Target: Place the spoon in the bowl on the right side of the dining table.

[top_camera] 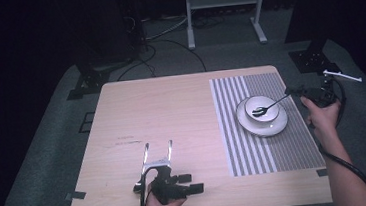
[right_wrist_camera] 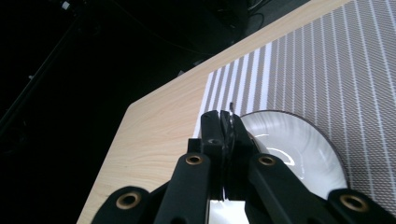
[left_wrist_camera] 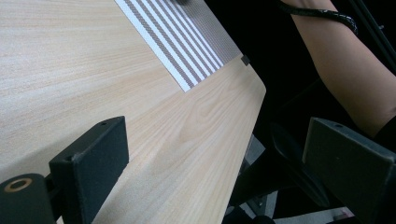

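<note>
While the right claw (top_camera: pixel 290 92) pinches a spoon's handle between fully closed jaws at the table's (top_camera: pixel 161 110) right edge, the spoon (top_camera: pixel 266 107) reaches left from it, its bowl inside the small white bowl (top_camera: pixel 261 107) on a white plate (top_camera: pixel 263 123), both on the striped placemat (top_camera: pixel 270 145). Left claw (top_camera: pixel 157 150) rests on bare wood near the front edge, jaws wide apart and empty, well apart from the spoon.
</note>
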